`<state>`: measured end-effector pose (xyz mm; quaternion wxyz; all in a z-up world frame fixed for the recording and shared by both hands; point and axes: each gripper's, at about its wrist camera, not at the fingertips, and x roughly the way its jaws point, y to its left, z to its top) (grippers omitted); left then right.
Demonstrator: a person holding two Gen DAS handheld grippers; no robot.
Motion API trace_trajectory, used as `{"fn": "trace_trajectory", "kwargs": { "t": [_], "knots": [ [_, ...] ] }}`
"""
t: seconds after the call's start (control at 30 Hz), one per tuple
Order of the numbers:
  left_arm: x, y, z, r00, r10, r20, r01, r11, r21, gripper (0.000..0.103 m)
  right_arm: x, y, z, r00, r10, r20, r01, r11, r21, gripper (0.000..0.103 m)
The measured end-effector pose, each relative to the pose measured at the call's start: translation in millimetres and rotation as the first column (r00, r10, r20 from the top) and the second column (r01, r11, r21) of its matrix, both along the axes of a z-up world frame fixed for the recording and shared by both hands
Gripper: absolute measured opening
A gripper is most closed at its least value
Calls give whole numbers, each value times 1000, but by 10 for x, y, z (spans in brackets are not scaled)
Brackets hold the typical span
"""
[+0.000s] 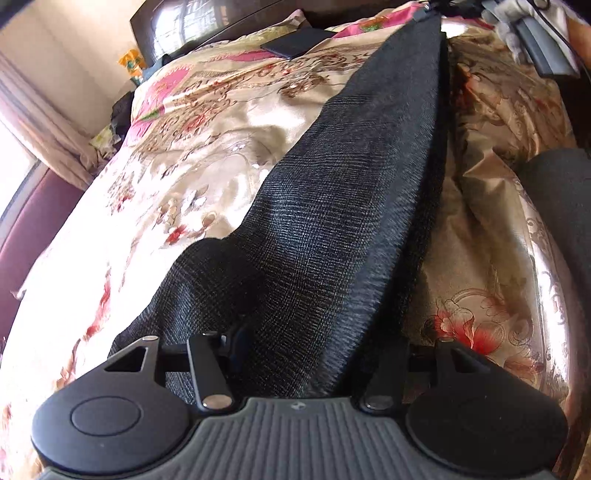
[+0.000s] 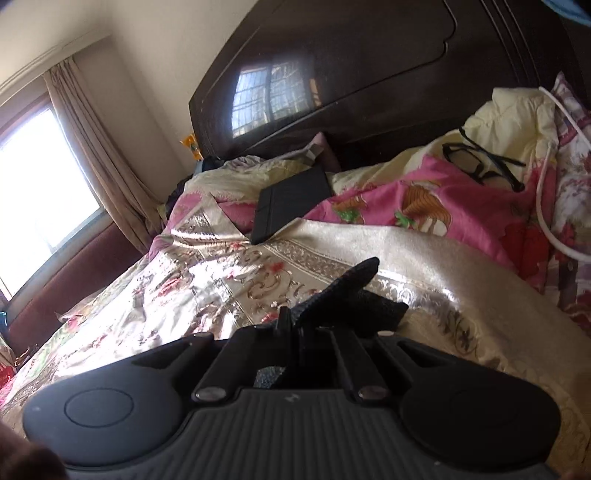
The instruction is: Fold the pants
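Dark grey woven pants [image 1: 351,192] hang stretched in a long band above the floral bedspread [image 1: 177,177]. My left gripper [image 1: 295,354] is shut on the near end of the pants; cloth hides its fingertips. In the left wrist view, my right gripper [image 1: 428,9] holds the far end at the top right, with a gloved hand behind it. In the right wrist view, my right gripper [image 2: 295,325] is shut on a bunched dark corner of the pants [image 2: 354,291], which sticks up past the jaws.
A black flat case [image 2: 291,201] lies on the pink quilt [image 2: 443,206] near the dark headboard [image 2: 369,74]. Black glasses [image 2: 480,162] and a white cable [image 2: 543,184] lie on the pillows at right. A window with curtains [image 2: 92,147] is at left.
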<state>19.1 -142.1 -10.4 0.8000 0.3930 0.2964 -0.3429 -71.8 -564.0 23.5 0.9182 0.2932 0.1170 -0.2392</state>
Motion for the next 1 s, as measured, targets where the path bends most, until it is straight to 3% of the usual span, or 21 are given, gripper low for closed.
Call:
{"fn": "trace_trajectory", "kwargs": {
  "t": [0.07,0.2,0.3,0.47,0.77,0.87,1.0],
  "knots": [
    [-4,-13,0,1000,-9,4,9,1000,9,67,11,-58,2,1000,-2,12,2,1000,30,3],
    [23,7,-4,1000,5,-12,-5,1000,-3,67,113,-169,-250,989,-30,-144,47,992,114,11],
    [9,18,0,1000,5,-11,-5,1000,-5,67,-71,-218,-300,995,-49,-88,65,979,195,9],
    [3,23,12,1000,-7,-6,7,1000,-3,67,-147,-181,-231,990,-54,-134,73,986,148,11],
    [2,23,18,1000,0,-11,0,1000,0,67,-34,-238,-339,987,-73,-146,101,976,194,16],
    [4,29,7,1000,-5,-11,5,1000,-3,67,-223,-149,-247,991,-68,-113,90,974,206,23],
    [21,18,5,1000,-15,-15,15,1000,2,67,-191,-138,-273,984,-21,-179,57,977,203,29]
  ]
}}
